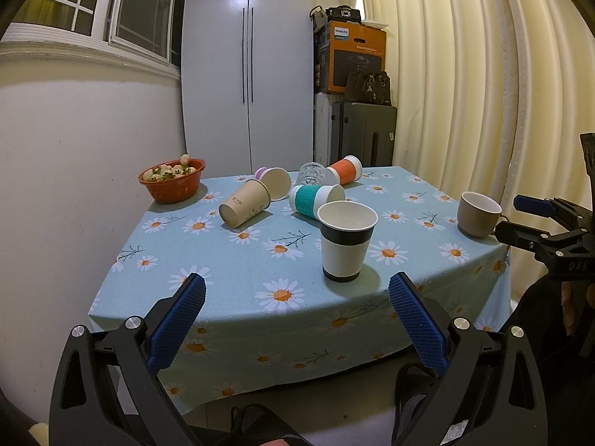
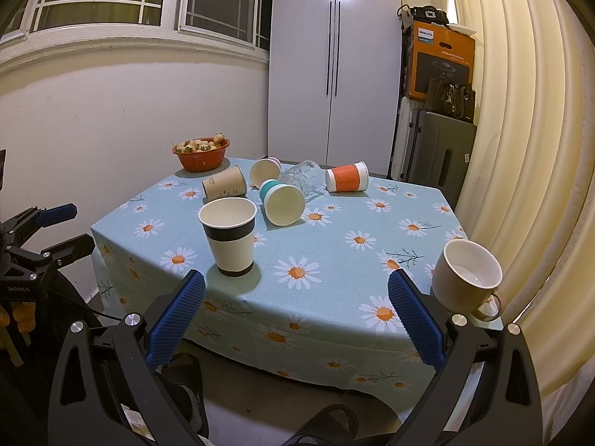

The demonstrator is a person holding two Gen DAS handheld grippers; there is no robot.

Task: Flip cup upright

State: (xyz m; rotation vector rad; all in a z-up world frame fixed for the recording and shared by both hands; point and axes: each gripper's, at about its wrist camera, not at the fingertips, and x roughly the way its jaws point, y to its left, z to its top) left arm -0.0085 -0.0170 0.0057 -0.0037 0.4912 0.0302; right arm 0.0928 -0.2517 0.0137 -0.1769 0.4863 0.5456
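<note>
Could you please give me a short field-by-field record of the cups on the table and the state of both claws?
surface: table with daisy cloth
upright: black-banded paper cup; beige mug
on their sides: brown paper cup; teal-sleeved cup; orange-sleeved cup; pink-sleeved cup; glass cup
other: red bowl at far left corner
left claw: open, empty, short of the table
right claw: open, empty, near the mug

landmark: white paper cup with black bands [image 1: 348,239], standing upright on the daisy tablecloth [image 1: 238,260]
left gripper [image 1: 297,306]: just in front of it, jaws wide apart, holding nothing
teal-sleeved cup [image 1: 316,200]: right behind it, on its side
plain brown paper cup [image 1: 244,203]: behind-left, tipped over too
beige ceramic mug [image 1: 479,213]: off to its right, upright
</note>
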